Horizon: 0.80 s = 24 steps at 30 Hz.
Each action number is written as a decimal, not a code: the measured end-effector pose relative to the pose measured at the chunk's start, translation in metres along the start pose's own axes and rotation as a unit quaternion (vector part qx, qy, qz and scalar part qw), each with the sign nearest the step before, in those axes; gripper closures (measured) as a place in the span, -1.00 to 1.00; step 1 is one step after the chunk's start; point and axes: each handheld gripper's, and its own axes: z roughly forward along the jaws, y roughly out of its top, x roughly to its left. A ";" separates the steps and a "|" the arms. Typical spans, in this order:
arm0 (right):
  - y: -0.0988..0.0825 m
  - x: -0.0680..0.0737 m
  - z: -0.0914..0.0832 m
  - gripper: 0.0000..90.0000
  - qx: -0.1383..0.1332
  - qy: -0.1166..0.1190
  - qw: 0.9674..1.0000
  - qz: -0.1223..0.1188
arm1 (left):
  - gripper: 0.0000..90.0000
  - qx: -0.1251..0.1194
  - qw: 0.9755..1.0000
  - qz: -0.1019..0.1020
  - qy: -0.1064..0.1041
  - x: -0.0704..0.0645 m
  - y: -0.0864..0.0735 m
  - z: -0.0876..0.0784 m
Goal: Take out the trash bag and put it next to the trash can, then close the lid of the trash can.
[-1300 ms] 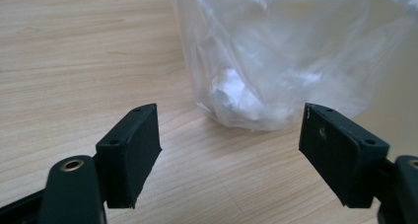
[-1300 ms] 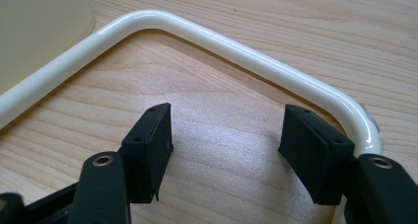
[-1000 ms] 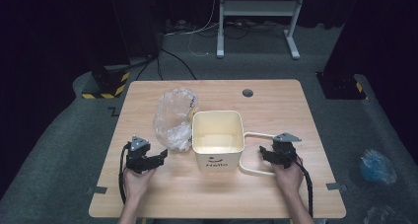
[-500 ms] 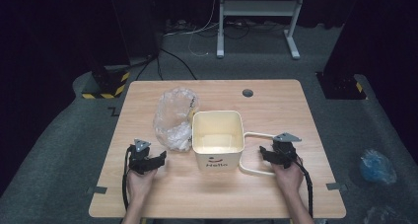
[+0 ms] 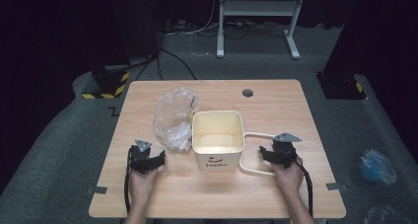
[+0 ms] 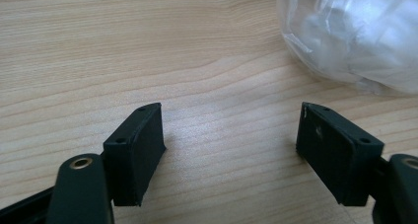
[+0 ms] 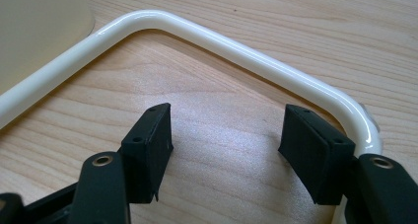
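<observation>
Cream bucket (image 5: 218, 137) mid-tabletop (image 5: 296, 110), handle (image 5: 252, 155) folded flat to its right.
Left gripper (image 5: 160, 158) low on bare wood at front left, jaws wide apart, nothing between; crumpled clear plastic bag (image 5: 173, 116) just ahead, touching bucket's left side. Right gripper (image 5: 264, 154) inside handle loop, jaws spread, clamped on nothing; right jaw just beside handle's bend (image 7: 345, 103), contact unclear. Round hole (image 5: 247, 93) near far edge. Blue bag (image 5: 377, 166) on floor, right.
</observation>
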 end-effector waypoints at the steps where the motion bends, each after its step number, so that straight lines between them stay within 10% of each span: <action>1: 0.000 0.000 0.000 -0.19 0.000 0.000 1.000 0.000 | -0.41 0.000 1.000 0.000 0.000 0.000 0.000 0.000; 24: 0.006 -0.009 -0.013 -0.10 -0.013 0.000 1.000 0.010 | -0.39 -0.001 1.000 0.004 -0.004 0.000 0.000 0.000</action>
